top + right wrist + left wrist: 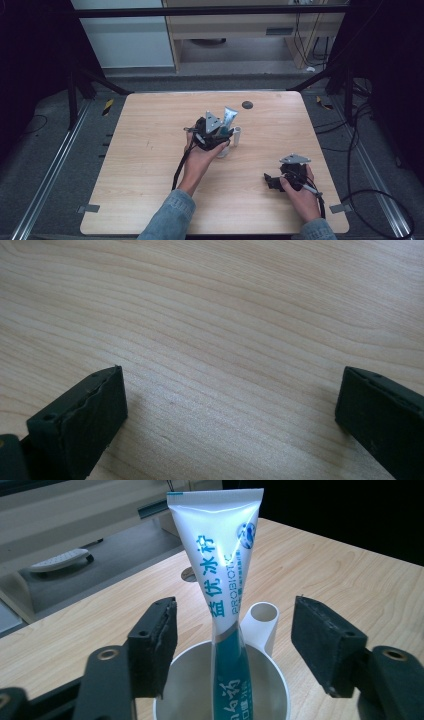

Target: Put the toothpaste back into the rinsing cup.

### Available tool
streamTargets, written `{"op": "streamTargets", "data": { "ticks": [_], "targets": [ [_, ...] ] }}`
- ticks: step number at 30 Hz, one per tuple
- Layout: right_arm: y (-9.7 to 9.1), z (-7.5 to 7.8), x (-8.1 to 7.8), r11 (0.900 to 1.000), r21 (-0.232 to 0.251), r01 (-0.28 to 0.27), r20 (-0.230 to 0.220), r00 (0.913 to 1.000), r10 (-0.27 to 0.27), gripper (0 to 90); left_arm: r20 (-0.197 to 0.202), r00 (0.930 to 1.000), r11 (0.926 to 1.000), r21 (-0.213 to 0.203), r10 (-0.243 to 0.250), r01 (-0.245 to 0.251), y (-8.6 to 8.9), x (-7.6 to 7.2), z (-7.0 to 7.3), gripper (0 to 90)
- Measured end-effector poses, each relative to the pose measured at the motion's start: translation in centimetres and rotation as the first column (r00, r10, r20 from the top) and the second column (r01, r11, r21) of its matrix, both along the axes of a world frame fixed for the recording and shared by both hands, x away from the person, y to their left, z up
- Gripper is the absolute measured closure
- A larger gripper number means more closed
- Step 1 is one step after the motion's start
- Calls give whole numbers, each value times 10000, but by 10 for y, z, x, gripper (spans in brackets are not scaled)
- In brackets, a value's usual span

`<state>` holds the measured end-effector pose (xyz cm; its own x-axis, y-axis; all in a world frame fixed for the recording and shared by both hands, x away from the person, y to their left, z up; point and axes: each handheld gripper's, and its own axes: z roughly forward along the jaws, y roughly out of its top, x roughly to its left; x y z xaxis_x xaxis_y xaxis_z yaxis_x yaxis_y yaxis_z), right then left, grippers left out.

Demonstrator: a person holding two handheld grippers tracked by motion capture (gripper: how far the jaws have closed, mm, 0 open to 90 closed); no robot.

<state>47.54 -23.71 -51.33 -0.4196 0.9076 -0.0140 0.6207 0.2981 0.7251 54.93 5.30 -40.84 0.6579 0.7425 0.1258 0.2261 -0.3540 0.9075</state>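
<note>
One tube (220,580) marked "PROBIOTIC", upright in one white cup (190,680) between wide-spread left hand-held gripper (240,645); right hand-held gripper (230,415) wide, holding nothing.

A white cup (224,149) stands mid-way on the light wooden table (150,165).

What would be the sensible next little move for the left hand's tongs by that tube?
Probably draw the left tongs straight back. Their jaws stand wide apart on either side of the white-and-teal toothpaste tube, touching nothing, and the tube already stands upright in the white cup.
</note>
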Motion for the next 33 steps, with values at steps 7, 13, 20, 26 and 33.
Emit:
{"op": "streamTargets", "data": {
  "ticks": [7,13,20,26,33],
  "targets": [
    [0,0,0,10000,-6,3,1,10000,-3,4,-65,10000,9999,113,-61,61,-1,-7,7,199],
    [0,0,0,10000,-1,7,0,10000,-7,5,-430,9984,9979,513,-367,389,-4,-15,9,122],
    [0,0,0,10000,-1,3,0,10000,-3,4,-481,9978,9955,813,-456,494,-8,-24,12,85],
    [0,0,0,10000,1,-2,8,10000,2,4,-810,9957,9956,780,-448,512,-3,-29,13,77],
    [0,0,0,10000,-2,3,-2,10000,-3,4,-1267,9915,9931,1090,-298,438,7,-34,12,69]
  ]
}}
